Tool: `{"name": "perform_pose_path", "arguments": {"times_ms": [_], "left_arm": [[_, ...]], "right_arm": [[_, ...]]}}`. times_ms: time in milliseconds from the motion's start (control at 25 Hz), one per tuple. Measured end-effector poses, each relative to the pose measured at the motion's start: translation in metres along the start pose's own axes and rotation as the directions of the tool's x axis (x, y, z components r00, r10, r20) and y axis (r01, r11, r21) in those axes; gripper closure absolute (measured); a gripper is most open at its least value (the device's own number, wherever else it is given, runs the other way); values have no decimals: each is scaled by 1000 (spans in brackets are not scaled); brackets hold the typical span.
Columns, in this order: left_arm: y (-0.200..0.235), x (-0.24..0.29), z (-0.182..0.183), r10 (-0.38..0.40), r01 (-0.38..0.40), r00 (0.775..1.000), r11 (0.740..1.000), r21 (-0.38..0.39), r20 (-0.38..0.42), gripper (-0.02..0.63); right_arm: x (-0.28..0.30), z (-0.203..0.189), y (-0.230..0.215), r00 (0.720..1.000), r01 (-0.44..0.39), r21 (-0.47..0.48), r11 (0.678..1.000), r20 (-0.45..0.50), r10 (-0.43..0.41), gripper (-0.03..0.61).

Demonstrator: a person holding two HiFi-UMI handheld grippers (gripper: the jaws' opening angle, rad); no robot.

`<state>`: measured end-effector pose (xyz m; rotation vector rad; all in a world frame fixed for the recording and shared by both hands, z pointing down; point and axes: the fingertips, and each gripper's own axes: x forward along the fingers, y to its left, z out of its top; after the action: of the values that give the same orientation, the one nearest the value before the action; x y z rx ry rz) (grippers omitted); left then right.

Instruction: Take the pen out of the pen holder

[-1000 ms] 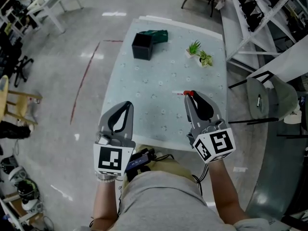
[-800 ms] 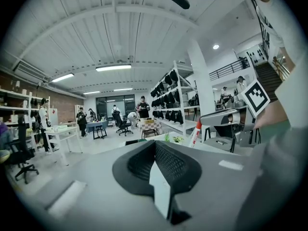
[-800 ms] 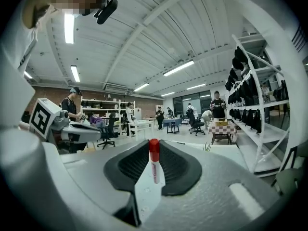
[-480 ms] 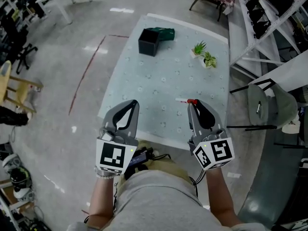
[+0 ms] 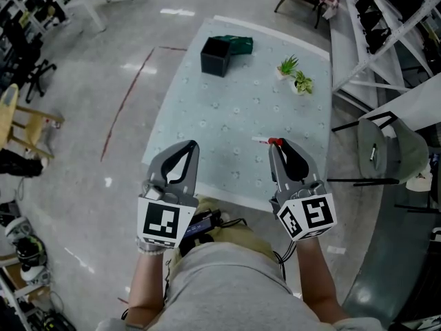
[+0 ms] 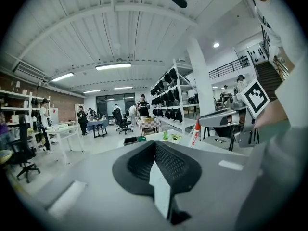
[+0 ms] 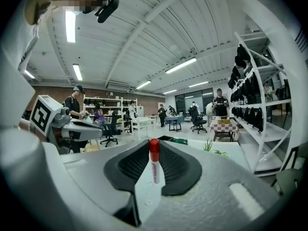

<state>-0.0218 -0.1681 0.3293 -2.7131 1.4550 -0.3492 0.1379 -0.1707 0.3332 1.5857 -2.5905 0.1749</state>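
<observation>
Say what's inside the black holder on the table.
The holder shows only a dark inside with nothing sticking out; its bottom is in shadow and cannot be seen. The pen is clamped in the right tongs.

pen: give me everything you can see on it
The pen is a slim white marker with a red cap and red print on the barrel, plastic by the look. It stands roughly upright, cap up, pinched near the tips of the right gripper's fingers. It is held over the near part of the table, well clear of the black holder.
</observation>
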Motion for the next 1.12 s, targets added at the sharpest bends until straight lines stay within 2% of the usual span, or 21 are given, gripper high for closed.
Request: {"name": "perform_pose_path", "arguments": {"times_ms": [1120], "left_arm": [[6,-8,3,30,-30,999,1000,0,18,615]], "right_arm": [[1,-2,8,1000,-21,-9,1000,1,21,515]]}}
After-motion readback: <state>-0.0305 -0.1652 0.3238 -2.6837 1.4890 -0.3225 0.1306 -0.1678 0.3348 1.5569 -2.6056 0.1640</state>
